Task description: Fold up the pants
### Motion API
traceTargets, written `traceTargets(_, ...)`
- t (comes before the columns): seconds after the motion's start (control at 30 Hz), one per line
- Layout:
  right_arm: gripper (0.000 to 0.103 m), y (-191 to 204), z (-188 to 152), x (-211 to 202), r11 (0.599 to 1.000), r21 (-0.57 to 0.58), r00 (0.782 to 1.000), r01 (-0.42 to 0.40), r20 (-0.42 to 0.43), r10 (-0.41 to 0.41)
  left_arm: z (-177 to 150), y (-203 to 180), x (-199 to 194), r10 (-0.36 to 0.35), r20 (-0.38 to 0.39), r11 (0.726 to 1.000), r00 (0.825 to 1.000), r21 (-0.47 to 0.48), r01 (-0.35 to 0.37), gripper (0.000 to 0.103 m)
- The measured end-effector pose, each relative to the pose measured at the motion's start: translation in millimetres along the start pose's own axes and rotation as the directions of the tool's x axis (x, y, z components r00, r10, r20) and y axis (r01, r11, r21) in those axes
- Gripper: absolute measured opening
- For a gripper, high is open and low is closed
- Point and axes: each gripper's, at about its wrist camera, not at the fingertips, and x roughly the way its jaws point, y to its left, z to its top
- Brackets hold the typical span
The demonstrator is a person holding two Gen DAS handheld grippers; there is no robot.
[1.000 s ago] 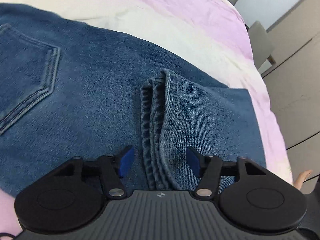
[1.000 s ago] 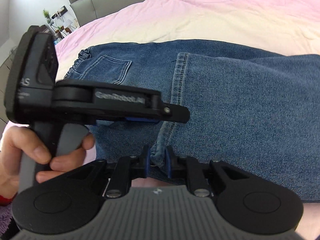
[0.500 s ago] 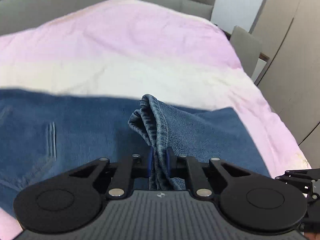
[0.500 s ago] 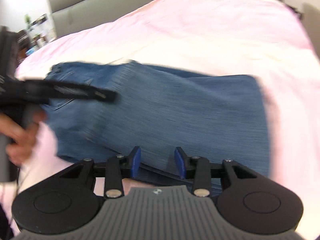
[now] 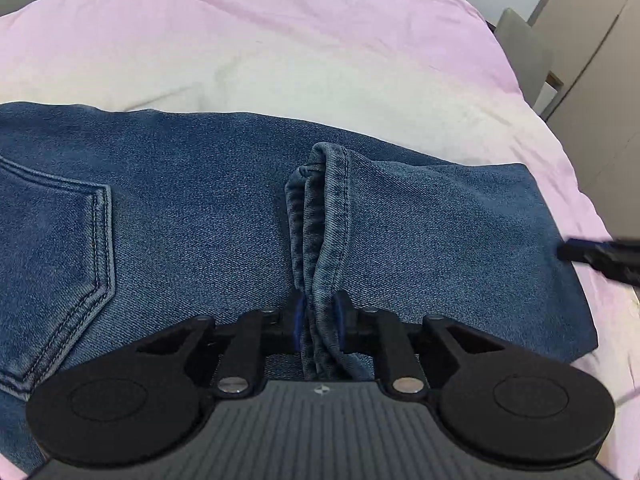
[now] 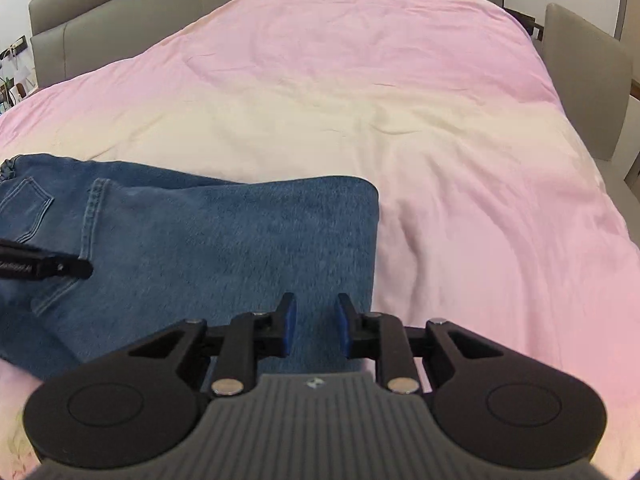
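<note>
Blue denim pants [image 5: 192, 216] lie folded across the bed, back pocket [image 5: 60, 240] at the left. My left gripper [image 5: 319, 326] is shut on the bunched leg hem [image 5: 320, 216], which stands up in a ridge on top of the pants. In the right wrist view the pants [image 6: 224, 248] lie at the left with the folded edge near the middle. My right gripper [image 6: 316, 328] is open and empty, just above the folded right end of the pants. The left gripper's tip [image 6: 60, 268] shows at the left edge there.
The bed has a pink and cream cover [image 6: 400, 120]. A grey headboard [image 6: 120, 8] runs along the far side. A grey chair [image 6: 584, 80] and beige cabinets [image 5: 600, 60] stand to the right of the bed.
My left gripper shut on the leg hem. My right gripper let go of the hem, opened and moved right to the folded end.
</note>
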Motion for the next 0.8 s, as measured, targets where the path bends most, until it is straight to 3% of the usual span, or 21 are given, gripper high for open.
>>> traceTargets(0.23,0.000,-5.0,47.5,73.8,0.999,-0.008,0.998,0.053,-0.027,-0.053,-0.3,12.7,4.8,-0.024,-0.016,1.000,1.000,0.009,0.024,0.025)
traceTargets(0.4,0.000,-19.7,59.8,104.7,0.996,0.074,0.996,0.057,-0.070,-0.052,-2.4,20.8,6.7,-0.044,-0.018,0.999,0.999,-0.028,0.043,0.027)
traceTargets(0.6,0.000,-20.5,54.6,78.7,0.997,0.071,0.992,0.037,-0.119,-0.028,-2.4,21.9,-3.1,-0.026,-0.024,0.998,0.999,-0.053,0.024,0.027)
traceTargets(0.8,0.000,-14.9,5.8,13.8,0.999,-0.014,0.983,-0.053,-0.178,0.050,-4.3,4.0,-20.8,0.026,-0.032,0.999,0.999,-0.024,-0.027,0.031)
